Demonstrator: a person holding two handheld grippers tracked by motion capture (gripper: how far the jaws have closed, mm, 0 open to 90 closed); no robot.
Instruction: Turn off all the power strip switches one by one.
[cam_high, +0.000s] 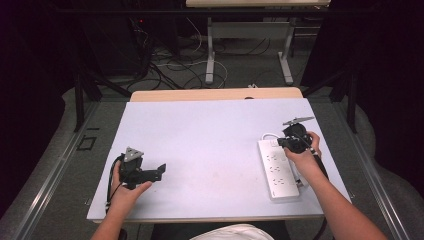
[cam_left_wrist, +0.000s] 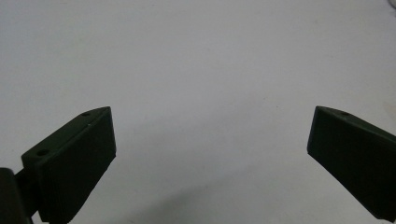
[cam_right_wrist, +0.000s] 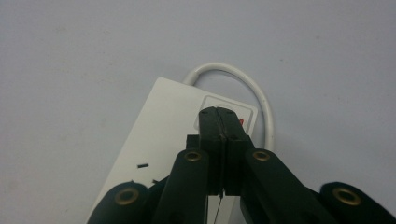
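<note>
Pressed together, the right tool (cam_right_wrist: 219, 112) points at the power strip (cam_right_wrist: 159, 135) switch (cam_right_wrist: 226, 109), probably touching it. Push straight down, gently. Left tool (cam_left_wrist: 210, 154) waits spread.

White table top (cam_high: 210, 145) over a wooden edge (cam_high: 215, 94), grey floor (cam_high: 65, 165) around it, tangled cables (cam_high: 165, 67) and a second table's white legs (cam_high: 210, 60) beyond, dark surroundings at both sides.

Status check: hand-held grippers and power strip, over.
Right hand-held gripper shut, tips over power strip switch end. Left hand-held gripper open, over bare table. Nothing in the way.
</note>
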